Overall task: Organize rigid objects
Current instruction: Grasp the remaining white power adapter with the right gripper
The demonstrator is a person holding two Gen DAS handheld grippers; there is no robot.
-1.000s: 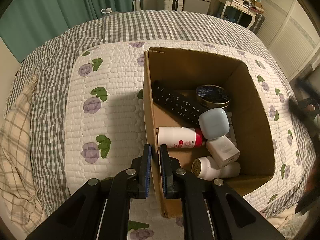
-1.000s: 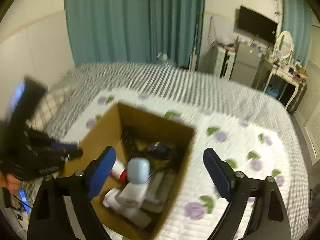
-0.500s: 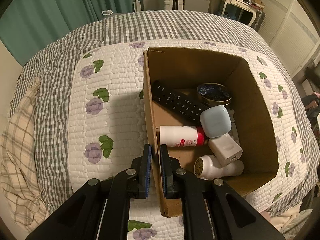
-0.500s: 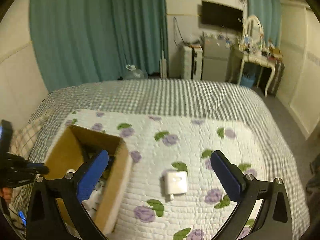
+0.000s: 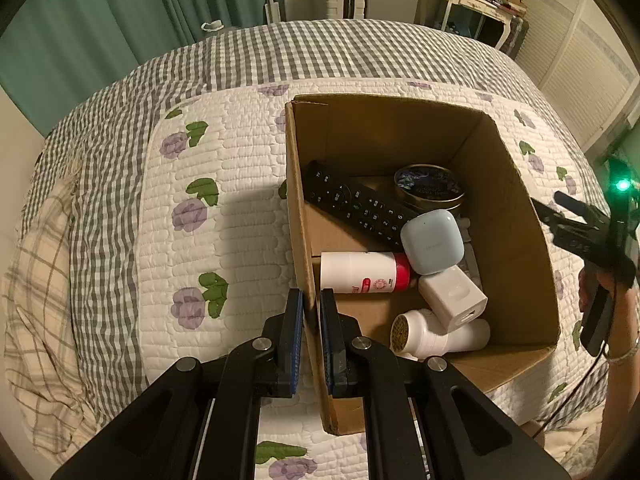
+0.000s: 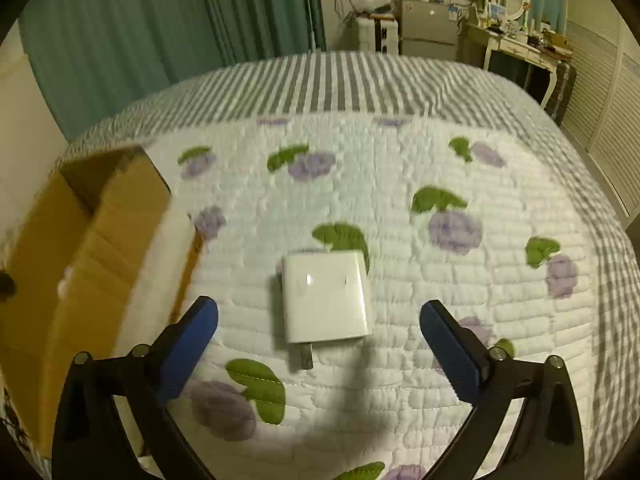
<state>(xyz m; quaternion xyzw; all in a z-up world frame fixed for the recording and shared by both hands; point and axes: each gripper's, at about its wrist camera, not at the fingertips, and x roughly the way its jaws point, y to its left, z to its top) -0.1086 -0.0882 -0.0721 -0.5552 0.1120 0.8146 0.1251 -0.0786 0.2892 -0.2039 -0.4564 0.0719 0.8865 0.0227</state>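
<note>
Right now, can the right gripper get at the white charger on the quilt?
Probably yes. The right gripper is open, the white charger lies flat just ahead between its fingers, and nothing covers it; the cardboard box stands off to one side.

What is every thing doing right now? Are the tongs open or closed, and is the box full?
Left tongs: shut on the cardboard box wall.
Right tongs: open, nothing between them, just narrowed a little.
Cardboard box: open top, partly filled.
White plug adapter: lying flat on the quilt, outside the box.
Remote: leaning inside the box.
Red-capped bottle: on its side.
</note>
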